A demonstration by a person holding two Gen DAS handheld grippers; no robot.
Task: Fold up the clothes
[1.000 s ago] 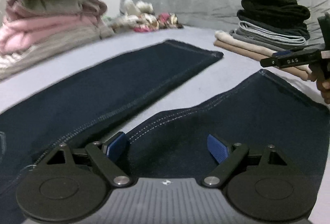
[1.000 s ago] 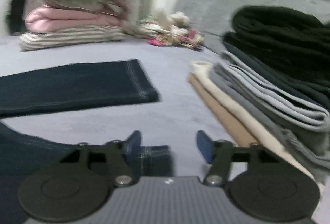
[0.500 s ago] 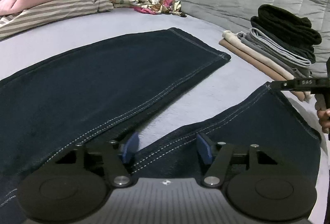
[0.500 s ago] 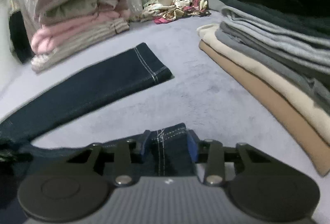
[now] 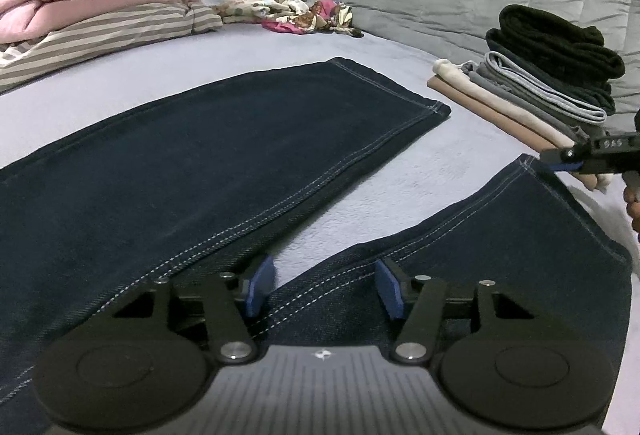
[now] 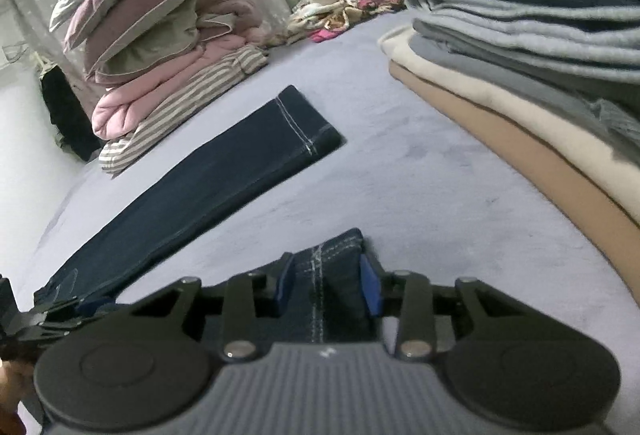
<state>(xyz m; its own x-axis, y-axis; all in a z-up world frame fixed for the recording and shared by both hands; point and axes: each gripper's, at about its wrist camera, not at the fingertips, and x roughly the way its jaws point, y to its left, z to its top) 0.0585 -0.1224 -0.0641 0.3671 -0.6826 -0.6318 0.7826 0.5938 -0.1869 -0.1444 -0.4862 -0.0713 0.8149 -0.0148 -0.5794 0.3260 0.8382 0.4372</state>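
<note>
Jeans lie beneath the gaping left claw, their near hem pinched in the right claw.

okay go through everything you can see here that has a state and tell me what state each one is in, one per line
Jeans: unfolded, legs spread flat on the bed.
Near leg hem: pinched in the right gripper.
Left gripper: open over the near leg's inseam.
Folded clothes stack: neatly folded.
Pillow and blanket pile: stacked.
</note>
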